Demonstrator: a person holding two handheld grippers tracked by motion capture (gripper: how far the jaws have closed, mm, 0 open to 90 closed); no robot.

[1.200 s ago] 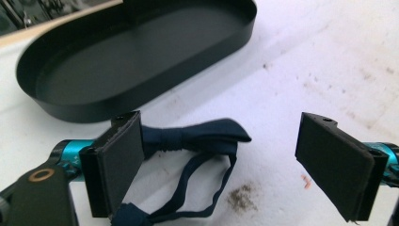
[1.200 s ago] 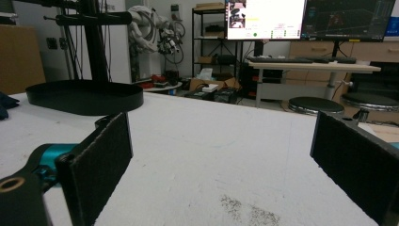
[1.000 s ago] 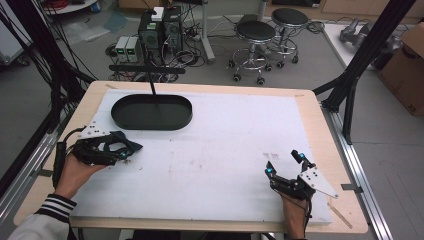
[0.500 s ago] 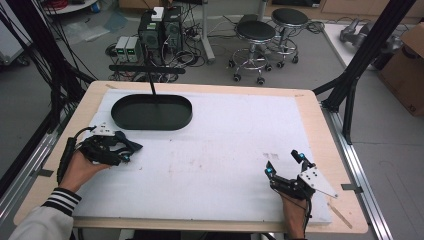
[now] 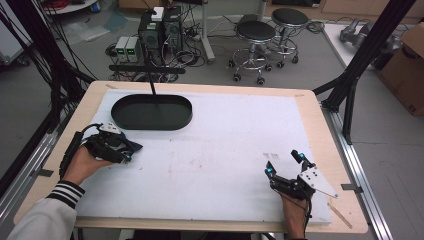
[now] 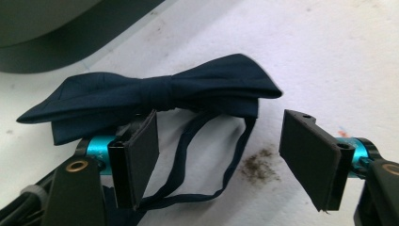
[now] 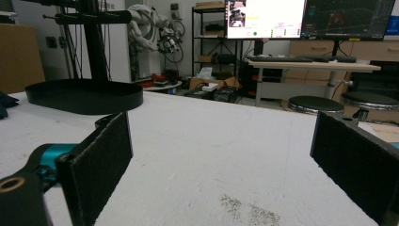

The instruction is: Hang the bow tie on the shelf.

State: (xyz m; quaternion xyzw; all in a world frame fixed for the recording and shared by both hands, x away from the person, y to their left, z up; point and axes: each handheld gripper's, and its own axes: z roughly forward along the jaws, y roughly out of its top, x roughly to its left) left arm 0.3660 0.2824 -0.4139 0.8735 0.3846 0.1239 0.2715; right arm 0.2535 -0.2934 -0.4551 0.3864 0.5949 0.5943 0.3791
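1. We see the left tool (image 6: 221, 155) with its jaws standing wide, and they have just been closing a little; the strap loop of a navy bow tie (image 6: 155, 94) lies between them, and the left pad sits right at the tie's underside, though we cannot tell whether it presses on the cloth.
2. The bow tie lies flat on the white tabletop (image 5: 225, 150), near its left edge and just in front of the black oval tray (image 5: 151, 112), which the left gripper view shows close behind the tie.
3. In the high view the left tool (image 5: 131, 151) sits low over the tabletop, pointing toward the middle of the tabletop, with the left hand (image 5: 86, 161) wrapped around its body and a striped cuff behind the wrist.
4. The right tool (image 7: 221, 160) is wide open with nothing between its pads.
5. In the high view the right tool (image 5: 284, 164) rests near the tabletop's front right corner, pointing away from the person, well apart from the bow tie.
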